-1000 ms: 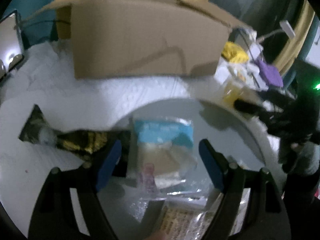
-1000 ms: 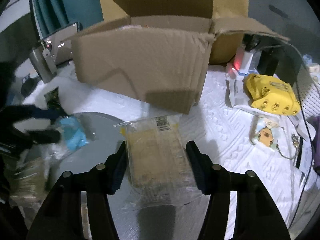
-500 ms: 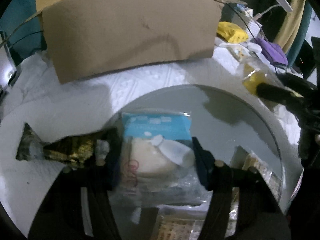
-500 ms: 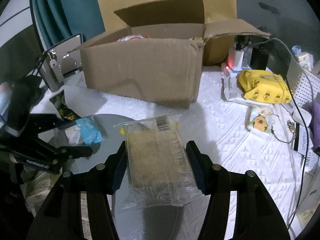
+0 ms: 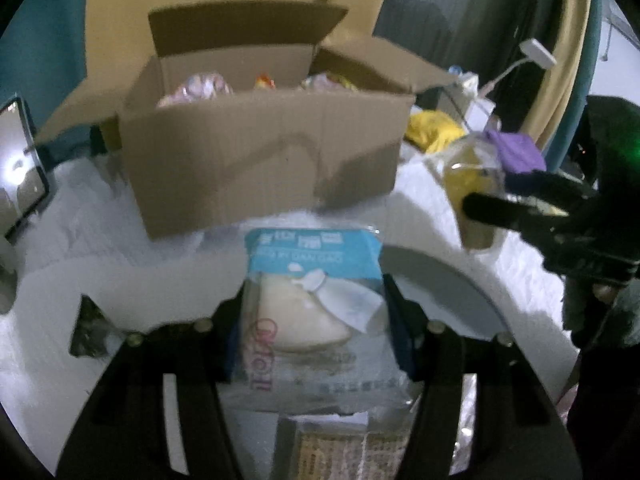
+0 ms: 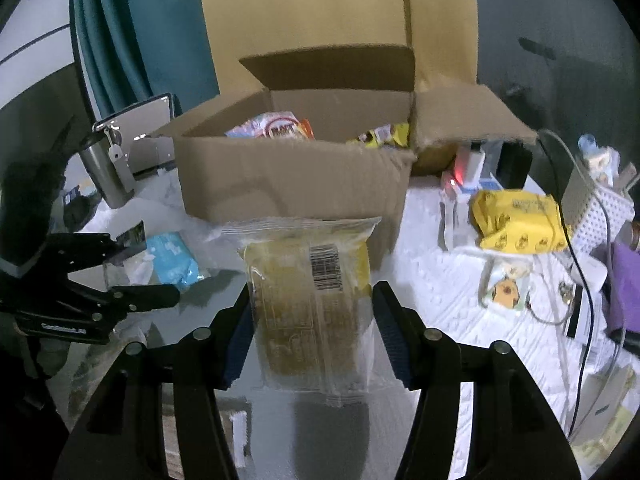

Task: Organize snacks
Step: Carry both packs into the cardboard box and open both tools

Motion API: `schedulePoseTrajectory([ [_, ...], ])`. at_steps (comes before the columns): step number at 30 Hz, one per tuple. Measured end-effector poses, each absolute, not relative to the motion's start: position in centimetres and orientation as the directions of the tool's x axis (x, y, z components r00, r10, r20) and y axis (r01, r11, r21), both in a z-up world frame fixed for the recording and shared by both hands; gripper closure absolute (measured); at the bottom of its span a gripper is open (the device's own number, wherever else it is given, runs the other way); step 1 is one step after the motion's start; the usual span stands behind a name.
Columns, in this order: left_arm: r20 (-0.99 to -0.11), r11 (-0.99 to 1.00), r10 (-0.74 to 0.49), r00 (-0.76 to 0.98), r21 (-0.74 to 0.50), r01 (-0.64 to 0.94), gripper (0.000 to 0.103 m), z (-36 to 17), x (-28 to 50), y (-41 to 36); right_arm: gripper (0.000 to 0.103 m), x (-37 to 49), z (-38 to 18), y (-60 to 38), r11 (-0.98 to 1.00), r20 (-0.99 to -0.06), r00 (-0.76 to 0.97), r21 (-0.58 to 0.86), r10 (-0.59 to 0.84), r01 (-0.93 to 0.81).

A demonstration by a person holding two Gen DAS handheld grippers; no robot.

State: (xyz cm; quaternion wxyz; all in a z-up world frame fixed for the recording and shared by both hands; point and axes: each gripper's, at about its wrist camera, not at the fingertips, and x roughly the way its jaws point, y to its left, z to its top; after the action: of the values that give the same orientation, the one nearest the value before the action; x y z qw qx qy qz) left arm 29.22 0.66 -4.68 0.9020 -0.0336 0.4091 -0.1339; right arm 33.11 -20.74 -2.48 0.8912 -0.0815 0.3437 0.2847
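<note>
Mid-carry, by the look of it: both packets lifted and headed for the open cardboard box [image 6: 292, 184] ahead of both grippers. Nearest in the left wrist view, left gripper [image 5: 314, 320] clamped on a blue-topped cake packet [image 5: 316, 304], jaws just closed in on it, pads pressing its two sides, packet hanging above the grey round tray [image 5: 448, 296]. Nearest in the right wrist view, right gripper [image 6: 312, 312] shut around a clear-wrapped yellowish snack packet [image 6: 308, 296], barcode side up, pinched at both edges. Next move, most likely: raise each packet over the box's near wall, carry it forward past the rim, then part the jaws above the snacks already inside. Soft wrappers, so some risk of catching the front wall. Shown only from the left: a dark foil packet [image 5: 86, 332] lying low on the white cloth, left of the jaws. Shown only from the right: the printed bags in the box more sharply, plus a yellow pouch [image 6: 520, 220] and a white perforated basket [image 6: 604, 216] far right.
</note>
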Motion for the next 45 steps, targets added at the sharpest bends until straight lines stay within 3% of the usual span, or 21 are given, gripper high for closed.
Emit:
schedulePoseTrajectory([
  [11,-0.640,0.963,-0.268,0.720,-0.157,0.219,0.044,-0.2,31.3,3.0,0.043,35.0,0.6,-18.0,0.820,-0.613,0.636,0.034,0.468,-0.571],
  [29,-0.554,0.972,-0.236,0.799,-0.132,0.195,0.044,2.6,37.6,5.6,0.043,40.3,4.0,-14.5,0.831,-0.551,0.689,0.017,0.472,-0.556],
  [45,-0.550,0.971,-0.236,0.801,-0.170,0.169,0.043,1.1,44.8,7.4,0.043,47.7,4.5,-13.8,0.869,-0.522,0.748,-0.028,0.409,-0.495],
])
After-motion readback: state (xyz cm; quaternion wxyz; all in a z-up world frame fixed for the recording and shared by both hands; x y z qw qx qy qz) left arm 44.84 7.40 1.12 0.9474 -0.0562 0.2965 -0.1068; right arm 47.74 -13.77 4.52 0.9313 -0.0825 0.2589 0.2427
